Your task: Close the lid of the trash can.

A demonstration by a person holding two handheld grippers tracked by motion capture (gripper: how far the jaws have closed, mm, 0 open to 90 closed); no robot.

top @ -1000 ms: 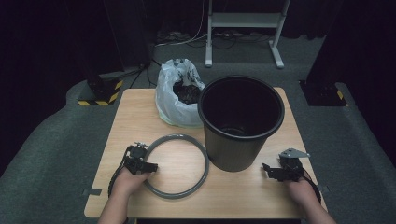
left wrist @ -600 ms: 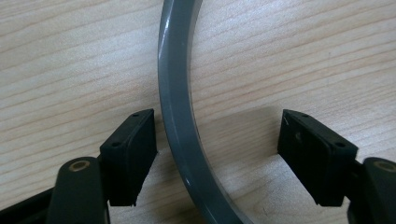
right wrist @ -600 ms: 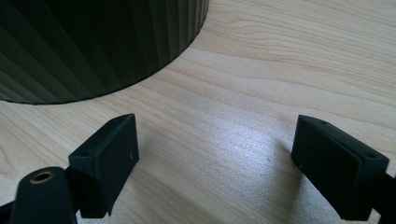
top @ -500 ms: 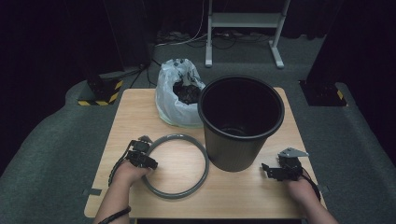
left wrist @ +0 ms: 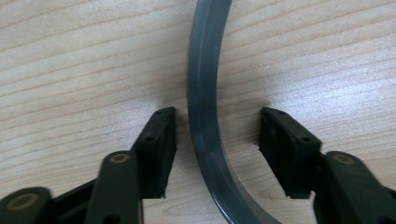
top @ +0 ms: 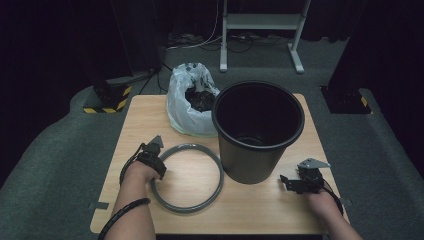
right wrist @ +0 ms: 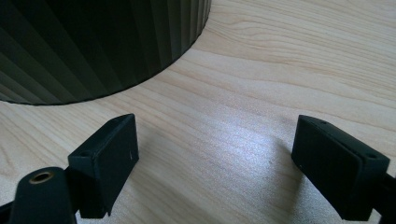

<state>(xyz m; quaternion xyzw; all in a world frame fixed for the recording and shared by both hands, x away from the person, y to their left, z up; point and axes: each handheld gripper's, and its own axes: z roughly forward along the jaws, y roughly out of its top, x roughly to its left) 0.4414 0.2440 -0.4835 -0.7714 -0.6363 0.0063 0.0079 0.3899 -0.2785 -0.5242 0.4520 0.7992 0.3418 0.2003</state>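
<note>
On the wooden bench (top: 150, 120) a grey plastic ring (top: 187, 177) lies flat in the lower left part of the high view, just left of a tall black ribbed bin (top: 257, 130) that stands upright at the centre. The ring's right edge comes close to the foot of the bin; whether they touch cannot be told. Behind the ring, at the upper left of the bench, a translucent white plastic bag (top: 192, 102) with dark contents sits against the bin's left side.

The left gripper (top: 152, 150) is at the ring's upper left rim, held by the person's left hand (top: 140, 170), whose forearm enters from the bottom edge. In the left gripper view the left gripper (left wrist: 217, 140) straddles the ring (left wrist: 205, 116): the band runs up between the two black jaws, the left pad just beside it and the right pad well apart from it. The jaws have just been closing with the ring between them, yet the pads do not press on it, so the grip is not yet made and the ring rests on the bench.

The right gripper (top: 300, 181) lies low at the lower right of the high view, just right of the bin's base. In the right gripper view the right gripper (right wrist: 212, 163) is released, jaws spread wide over bare wood, with the bin (right wrist: 93, 46) at the upper left.
</note>
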